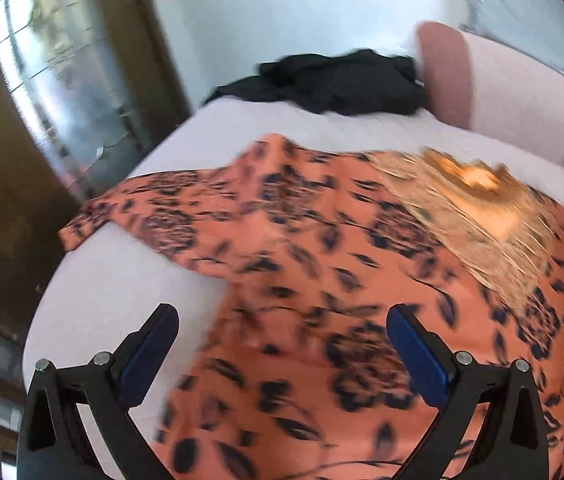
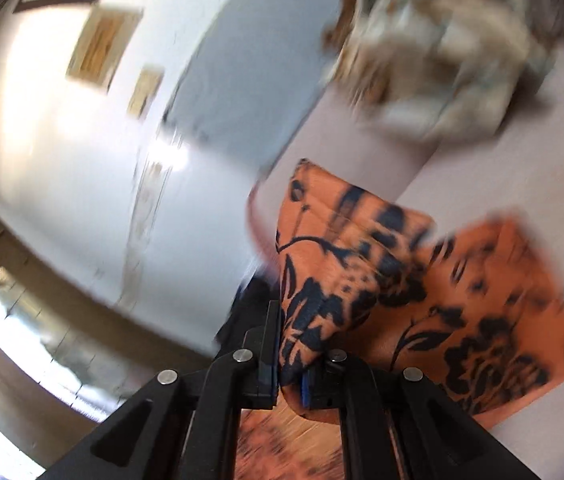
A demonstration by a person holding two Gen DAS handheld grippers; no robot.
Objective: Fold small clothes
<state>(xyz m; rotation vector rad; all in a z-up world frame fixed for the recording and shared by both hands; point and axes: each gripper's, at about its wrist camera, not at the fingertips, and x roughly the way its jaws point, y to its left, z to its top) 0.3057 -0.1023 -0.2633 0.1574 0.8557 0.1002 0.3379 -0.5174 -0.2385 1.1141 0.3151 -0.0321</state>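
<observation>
On lilac sofa [image 1: 122,280]: left tongs [image 1: 282,332] wide; right tongs [image 2: 289,360] pinch seemingly silky floral garment [image 2: 321,280].

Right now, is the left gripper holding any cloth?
No, the left gripper stands open above the orange patterned garment, nothing between its fingers.

orange garment, dark floral print [image 1: 321,280] | spread over pale cushion | one edge lifted, bunched

An orange garment [image 1: 321,264] printed with dark navy flowers and leaves is lying across a pale lilac sofa [image 1: 130,280], a black garment [image 1: 321,80] behind it; the blurred heap [image 2: 441,48] is showing what may be beige-and-cream print.
</observation>
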